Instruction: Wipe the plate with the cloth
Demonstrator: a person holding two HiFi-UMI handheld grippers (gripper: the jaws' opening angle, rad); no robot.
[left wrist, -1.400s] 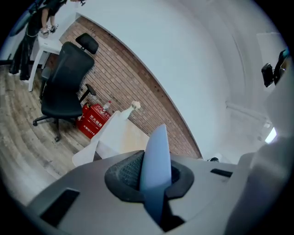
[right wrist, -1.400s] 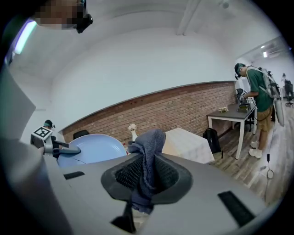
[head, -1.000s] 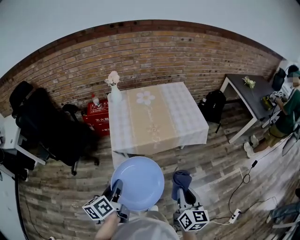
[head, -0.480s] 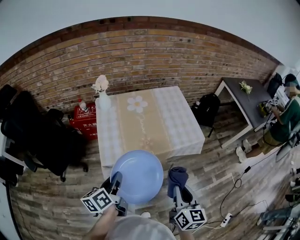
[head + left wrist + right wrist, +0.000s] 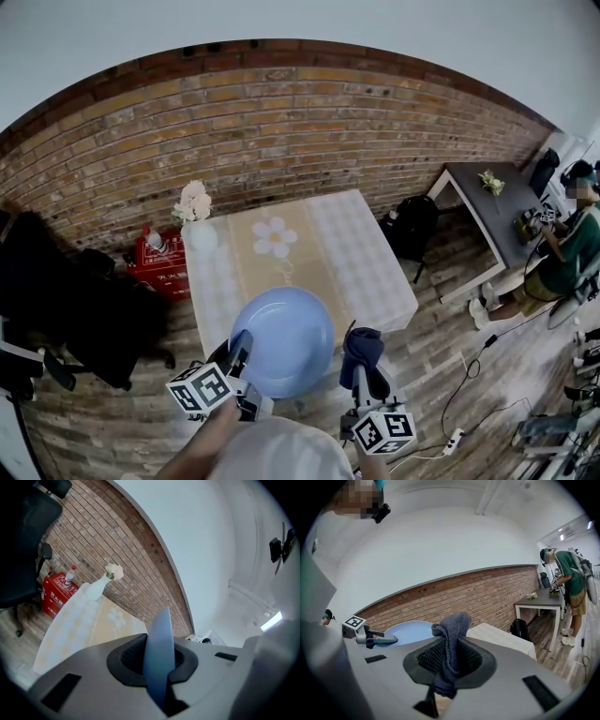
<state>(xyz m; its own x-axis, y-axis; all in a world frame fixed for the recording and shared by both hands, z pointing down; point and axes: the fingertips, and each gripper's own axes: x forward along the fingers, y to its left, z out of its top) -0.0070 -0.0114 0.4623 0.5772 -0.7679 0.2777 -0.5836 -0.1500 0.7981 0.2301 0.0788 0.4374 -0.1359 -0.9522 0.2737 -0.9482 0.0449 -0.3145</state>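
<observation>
A light blue plate (image 5: 282, 341) hangs in the air in front of the table, held by its near-left rim in my left gripper (image 5: 238, 360). In the left gripper view the plate (image 5: 158, 654) shows edge-on, clamped between the jaws. My right gripper (image 5: 362, 367) is shut on a bunched dark blue cloth (image 5: 361, 348), held just right of the plate and apart from it. The right gripper view shows the cloth (image 5: 451, 645) pinched upright between the jaws, with the plate (image 5: 408, 632) and the left gripper (image 5: 370, 639) off to its left.
A table (image 5: 366, 262) with a checked cloth and beige flower runner stands ahead, a white vase of flowers (image 5: 195, 217) at its far left corner. A red crate (image 5: 161, 264) and black chairs (image 5: 56, 309) sit left. A person (image 5: 565, 253) stands by a desk (image 5: 478, 202) at right.
The head view has swung up and left, so the table sits further right and nearer. Both grippers keep their holds; plate and cloth have risen slightly toward the table.
</observation>
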